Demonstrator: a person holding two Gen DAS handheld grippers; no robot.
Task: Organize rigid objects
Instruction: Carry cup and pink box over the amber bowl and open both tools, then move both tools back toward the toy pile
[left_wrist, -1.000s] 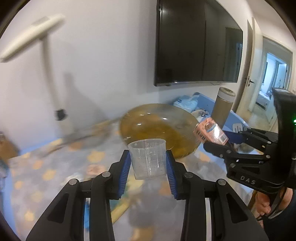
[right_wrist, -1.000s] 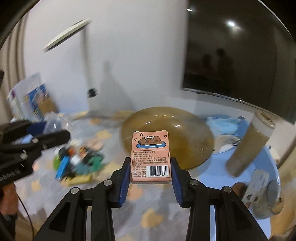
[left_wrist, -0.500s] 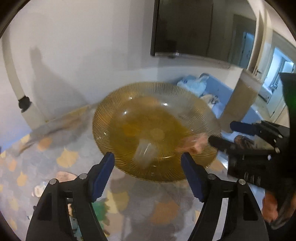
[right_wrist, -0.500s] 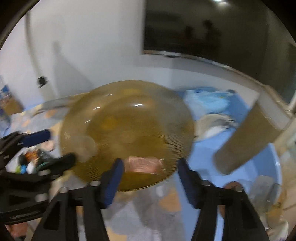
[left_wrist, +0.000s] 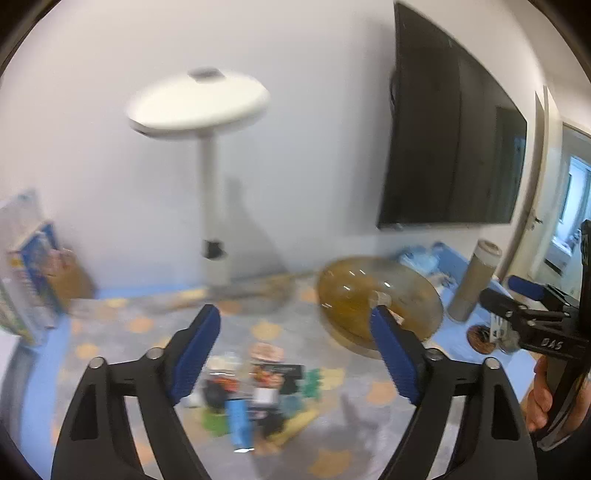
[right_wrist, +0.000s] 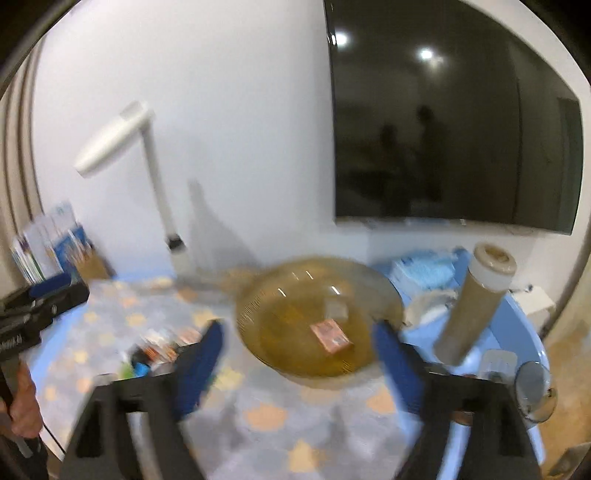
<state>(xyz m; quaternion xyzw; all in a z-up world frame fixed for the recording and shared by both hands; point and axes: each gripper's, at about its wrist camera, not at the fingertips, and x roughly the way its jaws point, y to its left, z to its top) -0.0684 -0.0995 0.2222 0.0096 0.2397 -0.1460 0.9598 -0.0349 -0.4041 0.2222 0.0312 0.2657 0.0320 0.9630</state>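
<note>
An amber glass bowl sits on the patterned table cloth; it also shows in the left wrist view. Inside it lie a pink card box and a clear measuring cup. My right gripper is open and empty, just in front of the bowl. My left gripper is open and empty, above a blurred pile of small colourful objects, which also shows in the right wrist view. The right gripper appears at the right edge of the left wrist view.
A white desk lamp stands at the back by the wall. A tan cylinder with a white cap stands right of the bowl. Books lean at the far left. A black screen hangs on the wall.
Both grippers opened and let go: the cup and the pink box now lie in the bowl. Both grippers then pulled back and up; the left swung left over the pile.
</note>
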